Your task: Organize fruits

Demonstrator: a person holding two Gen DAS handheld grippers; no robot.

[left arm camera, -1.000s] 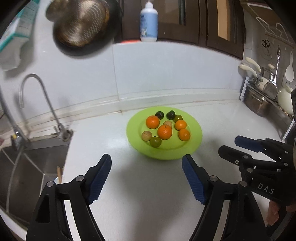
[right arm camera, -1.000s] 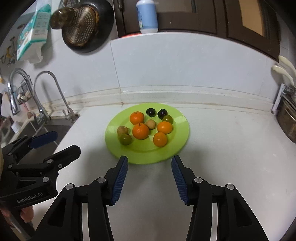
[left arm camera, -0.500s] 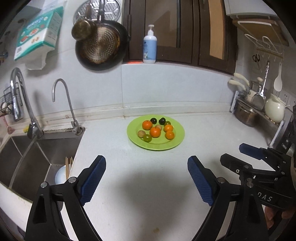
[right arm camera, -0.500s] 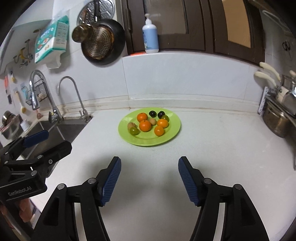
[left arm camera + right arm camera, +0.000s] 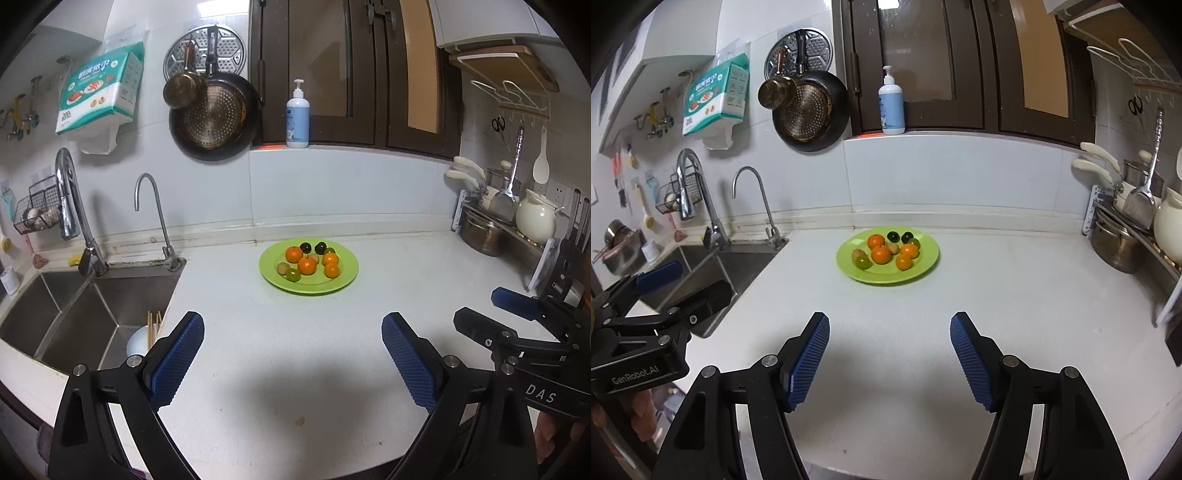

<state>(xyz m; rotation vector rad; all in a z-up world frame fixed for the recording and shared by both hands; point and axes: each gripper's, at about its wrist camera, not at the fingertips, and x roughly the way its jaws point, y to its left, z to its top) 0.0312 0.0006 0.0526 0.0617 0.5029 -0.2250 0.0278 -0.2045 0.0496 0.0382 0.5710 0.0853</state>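
Both claws, left claw (image 5: 291, 363) and right claw (image 5: 889, 360), hang wide, empty; round fruits (image 5: 886, 251) could roll off the plate (image 5: 925, 267) near the desk's back edge if nudged.

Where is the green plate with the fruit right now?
In both views the plate sits mid-counter near the back wall, right of the sink, below the soap bottle.

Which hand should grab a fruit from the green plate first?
Probably the right gripper: the green plate lies straight ahead between its open fingers. From the left gripper, also open and empty, it sits about as centred, so the edge is slight.
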